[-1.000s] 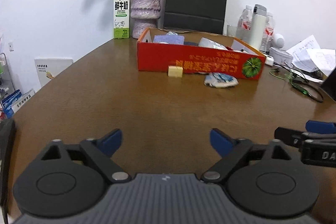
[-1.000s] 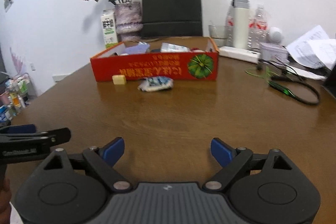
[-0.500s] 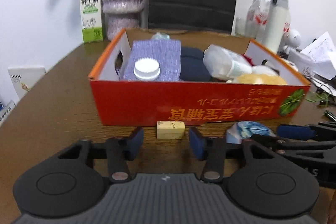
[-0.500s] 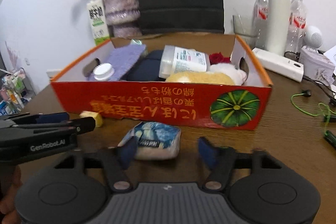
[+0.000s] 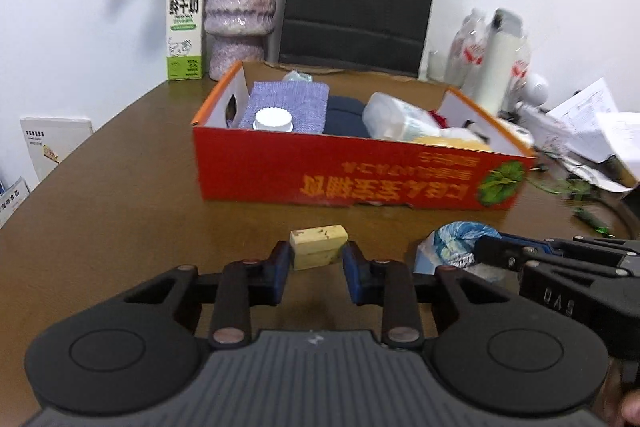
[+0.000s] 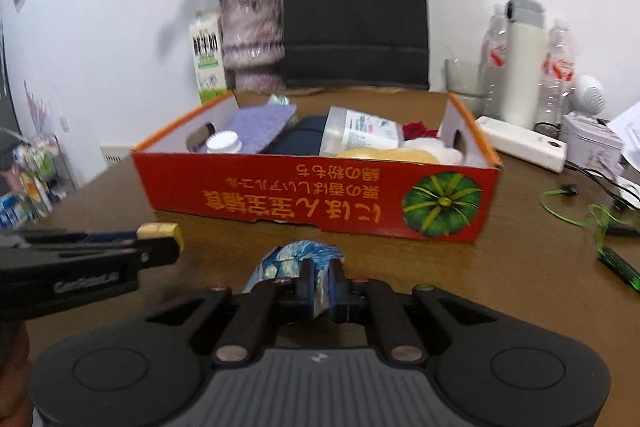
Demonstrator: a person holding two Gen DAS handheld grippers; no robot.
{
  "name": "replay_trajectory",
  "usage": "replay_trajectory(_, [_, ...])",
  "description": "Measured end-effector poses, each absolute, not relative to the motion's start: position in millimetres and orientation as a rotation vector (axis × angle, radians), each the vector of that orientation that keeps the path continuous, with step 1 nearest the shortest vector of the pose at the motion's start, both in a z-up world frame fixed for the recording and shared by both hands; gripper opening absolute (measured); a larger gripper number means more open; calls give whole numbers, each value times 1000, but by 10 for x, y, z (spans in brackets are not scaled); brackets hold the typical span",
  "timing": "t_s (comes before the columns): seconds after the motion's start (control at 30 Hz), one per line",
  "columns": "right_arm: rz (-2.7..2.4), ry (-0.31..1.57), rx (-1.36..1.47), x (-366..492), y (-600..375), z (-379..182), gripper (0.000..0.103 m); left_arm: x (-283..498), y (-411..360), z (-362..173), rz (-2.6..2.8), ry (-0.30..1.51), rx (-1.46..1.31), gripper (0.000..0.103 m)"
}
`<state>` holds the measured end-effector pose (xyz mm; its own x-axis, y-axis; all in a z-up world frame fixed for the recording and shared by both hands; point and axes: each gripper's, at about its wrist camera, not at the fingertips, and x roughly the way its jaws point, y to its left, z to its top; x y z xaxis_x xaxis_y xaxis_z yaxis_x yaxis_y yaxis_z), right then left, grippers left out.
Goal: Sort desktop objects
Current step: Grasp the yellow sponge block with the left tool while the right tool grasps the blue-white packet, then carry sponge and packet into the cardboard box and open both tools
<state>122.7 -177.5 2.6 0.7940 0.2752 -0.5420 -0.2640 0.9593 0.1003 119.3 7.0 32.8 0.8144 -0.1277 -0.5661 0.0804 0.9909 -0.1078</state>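
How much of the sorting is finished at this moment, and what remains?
Done: the red box already holds several items, such as a white-capped jar and a purple cloth. In hand: the left gripper is closing around the yellow block, and the right gripper is shut on the blue-white packet. Left: both items are in front of the box and must go in.

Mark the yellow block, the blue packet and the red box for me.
yellow block (image 5: 318, 247), left wrist view, middle of its near face.
blue packet (image 6: 298, 255), right wrist view, crumpled top above the jaws.
red box (image 6: 280, 195), right wrist view, printed front wall.
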Motion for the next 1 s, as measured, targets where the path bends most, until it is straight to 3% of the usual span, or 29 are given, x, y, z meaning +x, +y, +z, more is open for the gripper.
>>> replay_trajectory(0.4, [270,556,84,-97,-2096,0,6,-62,74,409,-132,607,-67,29])
replay_trajectory(0.8, [237,482,54,-622,-2173,123,6,-390,-21,484,-174,583,-63,29])
replay_trajectory(0.83, [237,475,51,-627,-2178,141,6,-387,-31,489,-173,585,-59,9])
replay_trajectory(0.87, [239,471,50,-627,-2179,156,6,-373,-39,493,-176,592,-60,4])
replay_trajectory(1.0, [242,467,58,-554,-2183,167,5,-335,-56,462,-173,594,-55,3])
